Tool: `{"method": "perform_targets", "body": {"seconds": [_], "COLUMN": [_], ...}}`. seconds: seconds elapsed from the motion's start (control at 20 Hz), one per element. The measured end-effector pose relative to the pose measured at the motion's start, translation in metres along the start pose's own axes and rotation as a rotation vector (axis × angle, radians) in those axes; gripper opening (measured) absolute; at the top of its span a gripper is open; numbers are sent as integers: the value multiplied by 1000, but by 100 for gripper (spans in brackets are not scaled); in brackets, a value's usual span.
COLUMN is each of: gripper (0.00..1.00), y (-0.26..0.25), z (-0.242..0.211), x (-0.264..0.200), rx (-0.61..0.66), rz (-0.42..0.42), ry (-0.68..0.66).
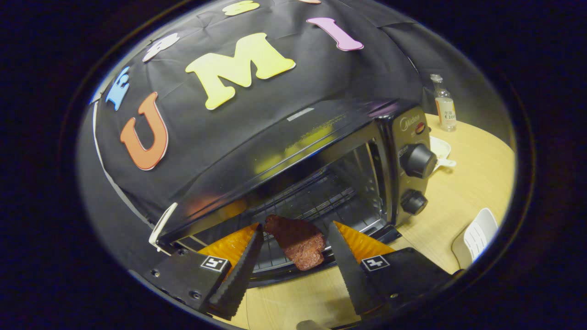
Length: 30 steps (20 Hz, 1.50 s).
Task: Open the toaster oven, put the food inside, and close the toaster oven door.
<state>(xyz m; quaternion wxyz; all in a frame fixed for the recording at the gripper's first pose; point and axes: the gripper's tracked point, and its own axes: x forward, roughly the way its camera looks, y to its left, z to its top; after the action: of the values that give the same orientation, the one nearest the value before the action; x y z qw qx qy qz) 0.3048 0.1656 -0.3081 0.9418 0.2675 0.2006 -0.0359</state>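
Gripper (293, 231) at the open toaster oven (321, 160), a reddish-brown piece of food (297, 242) between its spread fingers

The food's near end hangs over the oven's front edge, its far end over the wire rack (316, 201); whether either finger touches it is hard to tell. The whole view tilts, so the gripper is rolled sideways. The oven's dropped door is mostly hidden behind the fingers. A brand name on the panel above two knobs (417, 160) is too small to read. A small bottle (445, 106) stands beyond, on the wooden table (463, 188)
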Motion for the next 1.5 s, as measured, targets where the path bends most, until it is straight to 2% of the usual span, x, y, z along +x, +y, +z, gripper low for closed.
{"method": "perform_targets", "body": {"seconds": [0.2, 0.35, 0.7, 0.9, 1.2, 1.5], "gripper": [91, 95, 95, 96, 98, 97], "y": [-3, -6, -14, -35, -74, -94], "z": [4, 11, 10, 4, -49, -118], "x": [-40, -77, -157, -191, -219, -209], "rx": [-56, -165, -357, -418, -476, -491], "rz": [15, 17, 35, 16, -11, -20], "ry": [15, 11, 0, 6, 84, 179]}}
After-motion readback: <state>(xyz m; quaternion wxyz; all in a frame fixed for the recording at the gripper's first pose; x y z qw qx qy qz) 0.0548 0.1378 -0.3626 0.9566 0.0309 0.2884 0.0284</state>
